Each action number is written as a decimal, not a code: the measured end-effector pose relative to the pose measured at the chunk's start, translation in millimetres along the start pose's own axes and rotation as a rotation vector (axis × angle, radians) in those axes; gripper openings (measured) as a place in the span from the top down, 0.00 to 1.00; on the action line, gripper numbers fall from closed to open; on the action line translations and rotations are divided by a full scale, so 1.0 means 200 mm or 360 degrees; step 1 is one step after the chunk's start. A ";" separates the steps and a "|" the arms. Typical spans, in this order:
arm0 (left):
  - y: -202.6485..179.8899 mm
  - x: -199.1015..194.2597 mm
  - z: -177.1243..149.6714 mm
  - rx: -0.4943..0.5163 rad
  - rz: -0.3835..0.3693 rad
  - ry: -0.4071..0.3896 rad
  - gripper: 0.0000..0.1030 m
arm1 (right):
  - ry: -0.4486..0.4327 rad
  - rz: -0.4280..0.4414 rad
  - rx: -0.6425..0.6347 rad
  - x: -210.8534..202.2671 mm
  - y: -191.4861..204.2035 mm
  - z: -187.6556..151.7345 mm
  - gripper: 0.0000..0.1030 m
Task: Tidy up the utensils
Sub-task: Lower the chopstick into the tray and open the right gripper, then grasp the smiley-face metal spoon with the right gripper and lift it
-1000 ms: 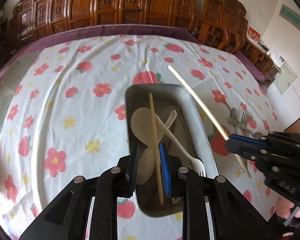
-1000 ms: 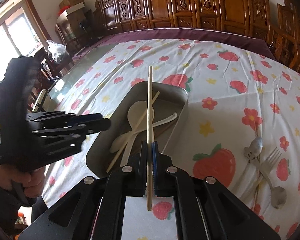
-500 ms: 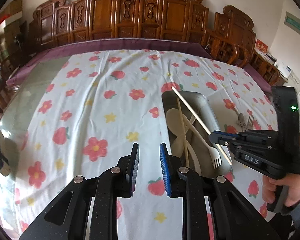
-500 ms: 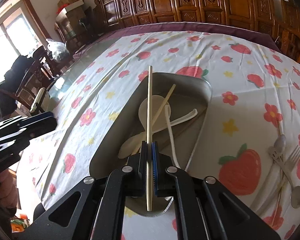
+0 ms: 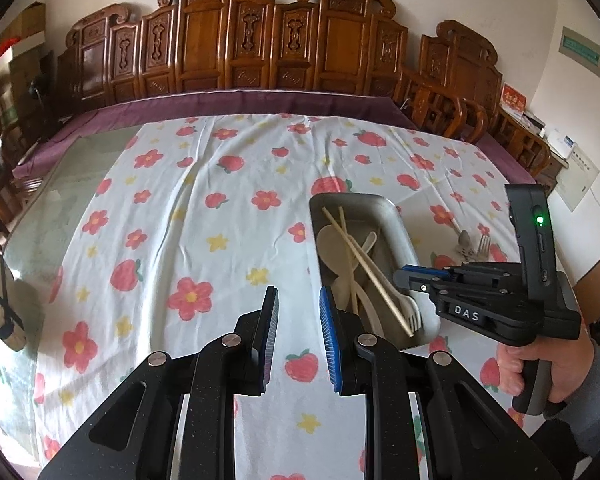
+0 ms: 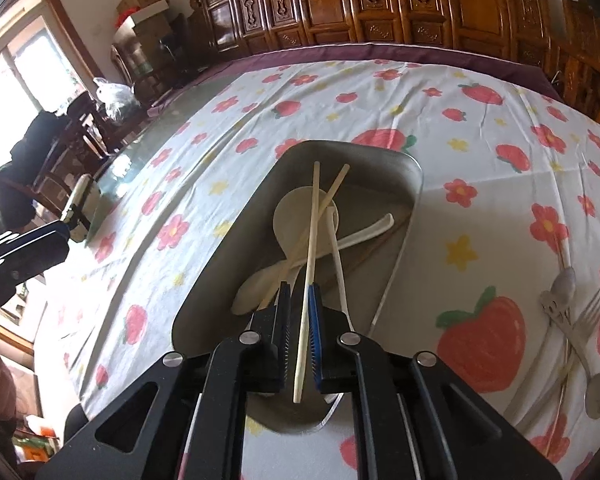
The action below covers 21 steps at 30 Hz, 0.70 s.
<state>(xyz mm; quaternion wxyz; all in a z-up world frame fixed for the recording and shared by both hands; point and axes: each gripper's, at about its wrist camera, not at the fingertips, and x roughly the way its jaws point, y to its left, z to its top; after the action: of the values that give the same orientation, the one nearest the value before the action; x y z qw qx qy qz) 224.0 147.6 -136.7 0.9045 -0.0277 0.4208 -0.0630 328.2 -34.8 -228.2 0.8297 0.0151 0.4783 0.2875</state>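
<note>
The right tool (image 6: 300, 304) has just opened, dropping its chopstick (image 6: 310, 248) into the tray (image 6: 404, 168).

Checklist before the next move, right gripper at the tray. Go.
1. Right gripper jaws have just been opening, gap beside the chopstick: ok.
2. Chopstick over the tray, crossing the other chopstick: ok.
3. Chopstick fully free of the right gripper: cannot tell.
4. Left gripper open, empty, over the cloth: ok.
5. Metal fork and spoons in the tray: not ok, on the cloth.
</note>
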 end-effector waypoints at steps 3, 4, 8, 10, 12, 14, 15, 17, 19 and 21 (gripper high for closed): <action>-0.04 -0.02 0.00 0.0009 -0.0007 -0.0008 0.81 | -0.0028 -0.0005 -0.0019 -0.08 -0.01 -0.02 0.90; -0.06 -0.03 0.01 0.0015 -0.0009 -0.0013 0.81 | -0.0040 -0.0017 -0.0035 -0.11 -0.01 -0.04 0.90; -0.12 -0.04 0.01 0.0032 -0.0015 -0.0020 0.81 | -0.0081 -0.0039 -0.0066 -0.24 -0.03 -0.08 0.90; -0.16 -0.05 0.02 0.0043 -0.0020 -0.0024 0.81 | -0.0105 -0.0053 -0.0085 -0.33 -0.04 -0.12 0.90; -0.19 -0.05 0.02 0.0049 -0.0019 -0.0028 0.81 | -0.0121 -0.0068 -0.0104 -0.40 -0.05 -0.15 0.90; -0.23 -0.06 0.02 0.0053 -0.0023 -0.0036 0.81 | -0.0139 -0.0079 -0.0122 -0.47 -0.06 -0.17 0.90; -0.24 -0.06 0.02 0.0055 -0.0021 -0.0037 0.81 | -0.0149 -0.0084 -0.0130 -0.51 -0.07 -0.19 0.90; -0.27 -0.07 0.03 0.0063 -0.0011 -0.0040 0.80 | -0.0158 -0.0088 -0.0135 -0.57 -0.09 -0.22 0.90; -0.30 -0.08 0.02 0.0072 -0.0004 -0.0044 0.74 | -0.0169 -0.0100 -0.0148 -0.64 -0.11 -0.26 0.90; -0.33 -0.08 0.02 0.0079 0.0000 -0.0037 0.71 | -0.0172 -0.0129 -0.0170 -0.68 -0.14 -0.29 0.90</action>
<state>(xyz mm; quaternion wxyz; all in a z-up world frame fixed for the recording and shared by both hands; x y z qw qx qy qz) 210.8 85.3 -115.6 0.9098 -0.0059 0.4085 -0.0732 242.5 -138.7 -161.3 0.8649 -0.0332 0.4169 0.2775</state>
